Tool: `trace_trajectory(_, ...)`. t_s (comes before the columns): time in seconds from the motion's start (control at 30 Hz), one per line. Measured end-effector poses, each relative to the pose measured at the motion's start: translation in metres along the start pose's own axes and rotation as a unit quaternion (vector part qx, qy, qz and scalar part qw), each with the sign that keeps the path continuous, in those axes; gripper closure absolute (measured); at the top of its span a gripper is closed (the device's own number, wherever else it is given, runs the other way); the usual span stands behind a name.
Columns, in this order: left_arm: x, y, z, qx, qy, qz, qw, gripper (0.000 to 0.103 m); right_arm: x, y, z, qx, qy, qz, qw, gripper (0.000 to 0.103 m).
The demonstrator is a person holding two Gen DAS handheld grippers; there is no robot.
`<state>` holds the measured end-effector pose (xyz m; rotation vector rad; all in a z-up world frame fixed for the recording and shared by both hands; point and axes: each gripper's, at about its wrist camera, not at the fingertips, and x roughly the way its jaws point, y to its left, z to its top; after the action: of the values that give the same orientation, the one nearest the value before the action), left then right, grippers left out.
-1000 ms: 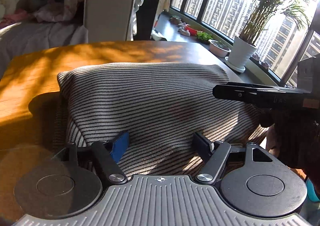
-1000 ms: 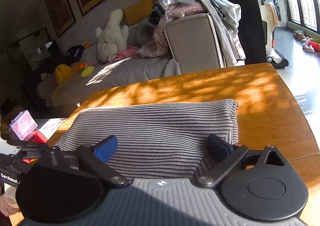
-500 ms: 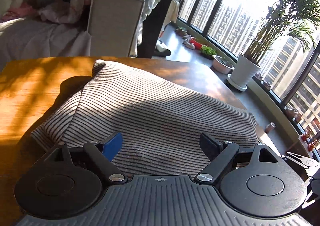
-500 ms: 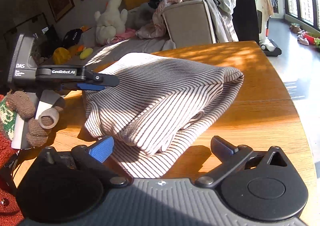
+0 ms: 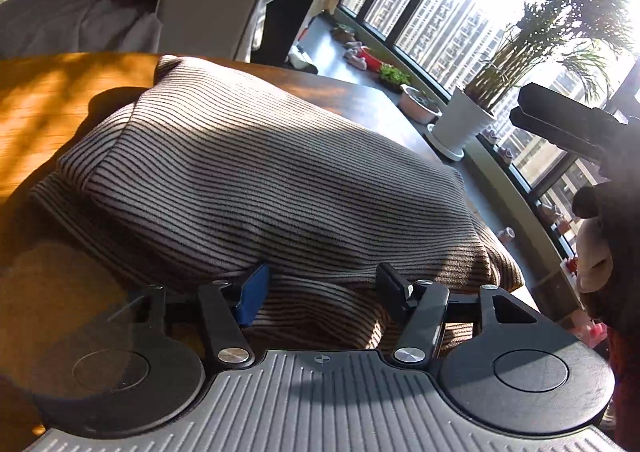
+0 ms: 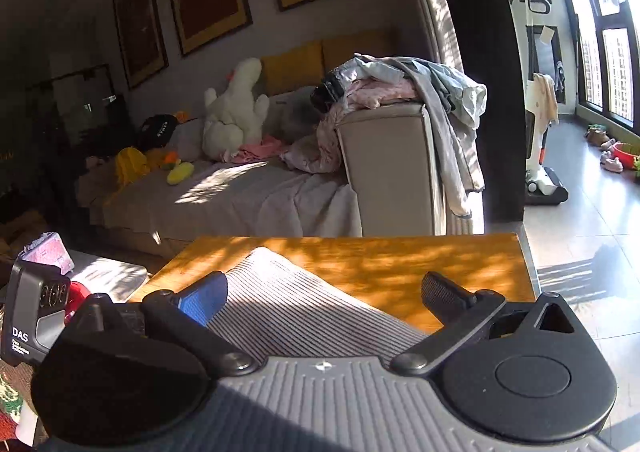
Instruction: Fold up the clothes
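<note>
Right now the left gripper (image 5: 322, 288) has its jaws about half spread and they have just been closing; a fold of the striped sweater (image 5: 256, 172) sits between them. The blue pad (image 5: 252, 294) is tucked under the upper folded layer and touches cloth, but the black pad (image 5: 394, 288) looks to stand just off the fabric, so no real pinch shows, call it released. The right gripper (image 6: 326, 294) has jaws spread as wide as they go and they were opening a moment ago; nothing is held. Its blue pad (image 6: 202, 298) overlaps the sweater's edge in the picture, contact unclear; the black pad (image 6: 446, 294) hangs over bare wood. In the left wrist view the right gripper (image 5: 560, 124) shows as a dark bar at the right edge, up off the cloth.

The sweater (image 6: 296, 304) lies folded in a thick bundle on the wooden bench (image 6: 400, 264), upper layer doubled over a lower one that sticks out at the near edge. In the left wrist view its long axis runs from the far left corner near the bench's back toward the near right, by the window side. Stripes run roughly along that same line. A sofa (image 6: 240, 196) with piled clothes stands behind the bench.
</note>
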<state>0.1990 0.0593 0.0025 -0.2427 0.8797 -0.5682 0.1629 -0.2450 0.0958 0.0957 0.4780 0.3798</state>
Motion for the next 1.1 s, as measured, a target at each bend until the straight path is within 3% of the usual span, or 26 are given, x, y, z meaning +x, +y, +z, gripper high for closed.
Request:
trace_trajectory(0.13,0.004,0.006,0.006,0.003,-0.005,0.005,1.0,0.04,0.042,-0.004,-0.004,-0.048,0.057,-0.098,0.992,0.0)
trace_trajectory(0.27,0.006,0.014,0.013,0.001,-0.008,0.006,0.9999,0.041,0.093,-0.016,-0.039,-0.103,0.124,-0.155,0.975,0.0)
trace_trajectory(0.47,0.01,0.024,0.025,0.011,-0.018,0.029,0.9993,0.044,0.082,-0.02,-0.066,-0.044,0.136,-0.127,0.982,0.0)
trace_trajectory(0.63,0.016,0.024,0.033,0.026,-0.029,0.036,0.9986,0.043,0.044,0.004,-0.09,-0.048,0.136,-0.092,0.985,0.0)
trace_trajectory(0.9,0.001,0.011,0.023,0.052,-0.031,0.058,0.9965,0.03,0.006,0.036,-0.108,-0.045,0.142,-0.035,0.988,0.0)
trace_trajectory(1.1,-0.029,0.0,0.016,0.057,-0.057,0.044,0.9958,0.032,-0.019,0.043,-0.084,-0.07,0.069,-0.05,0.994,0.0)
